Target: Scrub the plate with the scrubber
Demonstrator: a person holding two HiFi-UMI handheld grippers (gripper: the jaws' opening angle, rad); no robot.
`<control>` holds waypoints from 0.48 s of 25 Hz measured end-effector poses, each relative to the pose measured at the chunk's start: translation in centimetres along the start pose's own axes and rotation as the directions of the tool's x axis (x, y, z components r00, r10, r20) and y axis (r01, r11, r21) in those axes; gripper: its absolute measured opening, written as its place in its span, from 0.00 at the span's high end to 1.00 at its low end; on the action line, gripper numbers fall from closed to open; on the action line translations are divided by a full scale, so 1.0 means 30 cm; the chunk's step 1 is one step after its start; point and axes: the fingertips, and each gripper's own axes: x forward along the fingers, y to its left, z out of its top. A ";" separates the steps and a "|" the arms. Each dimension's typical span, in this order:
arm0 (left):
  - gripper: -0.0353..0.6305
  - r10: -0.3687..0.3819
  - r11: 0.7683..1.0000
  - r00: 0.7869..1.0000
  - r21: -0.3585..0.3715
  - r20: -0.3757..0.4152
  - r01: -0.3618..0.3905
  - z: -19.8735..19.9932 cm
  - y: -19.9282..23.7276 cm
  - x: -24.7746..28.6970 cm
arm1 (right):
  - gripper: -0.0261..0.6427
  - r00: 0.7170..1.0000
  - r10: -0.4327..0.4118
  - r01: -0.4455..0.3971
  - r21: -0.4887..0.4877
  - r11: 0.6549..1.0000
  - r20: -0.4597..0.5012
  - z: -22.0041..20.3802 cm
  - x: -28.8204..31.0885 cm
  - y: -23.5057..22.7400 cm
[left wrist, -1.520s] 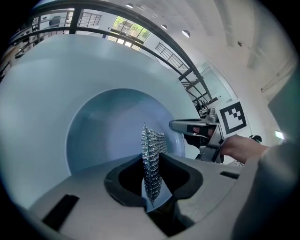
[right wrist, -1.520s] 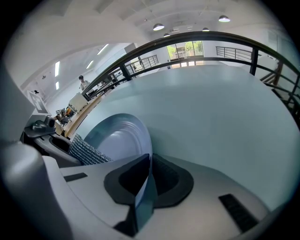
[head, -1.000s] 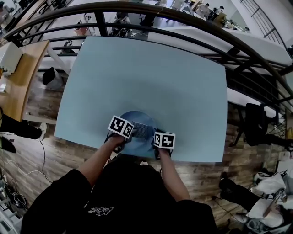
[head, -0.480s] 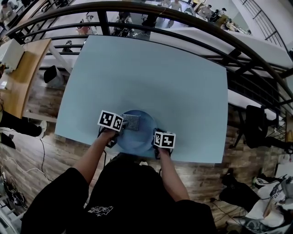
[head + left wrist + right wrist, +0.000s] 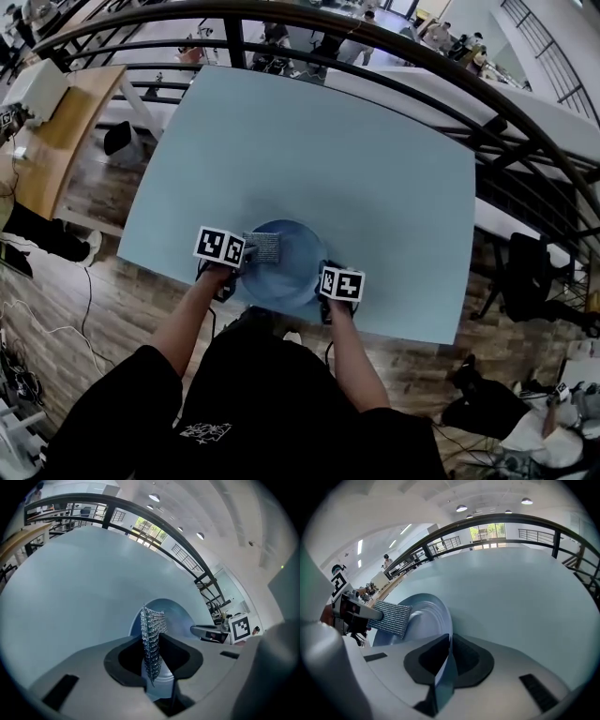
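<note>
The left gripper [image 5: 151,660] is clenched on the scrubber [image 5: 153,626], a grey ribbed pad held on edge against the left part of the plate [image 5: 423,615]. The right gripper [image 5: 444,660] pinches that round, pale-blue plate's rim. It sits by the near edge of the light-blue table [image 5: 328,159], with a dark railing [image 5: 394,42] beyond

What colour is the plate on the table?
The plate is light blue; it shows best in the right gripper view.
</note>
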 end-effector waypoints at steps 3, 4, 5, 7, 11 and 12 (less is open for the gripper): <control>0.80 0.001 1.000 0.999 -0.030 0.039 0.000 -0.016 -0.002 -0.018 | 0.93 1.000 0.004 -0.004 -0.034 0.999 0.002 0.003 -0.011 0.000; 0.80 0.001 0.999 0.999 -0.038 0.053 0.001 -0.021 -0.004 -0.023 | 0.93 1.000 0.005 -0.005 -0.048 0.999 0.005 0.003 -0.016 -0.001; 0.80 0.003 0.999 0.998 -0.045 0.067 0.000 -0.026 -0.005 -0.028 | 0.91 1.000 0.007 -0.007 -0.057 0.998 0.010 0.003 -0.020 -0.003; 0.80 0.012 0.998 0.996 -0.055 0.090 -0.007 -0.036 -0.003 -0.038 | 0.82 1.000 0.015 -0.014 -0.059 0.998 0.024 0.004 -0.030 -0.006; 0.80 0.038 0.998 0.991 -0.062 0.128 -0.030 -0.049 -0.012 -0.058 | 0.81 0.997 0.030 -0.026 -0.053 0.998 0.070 0.007 -0.077 -0.019; 0.80 0.050 0.997 0.989 -0.061 0.136 -0.042 -0.054 -0.018 -0.066 | 0.80 0.995 0.037 -0.032 -0.050 0.998 0.088 0.011 -0.097 -0.020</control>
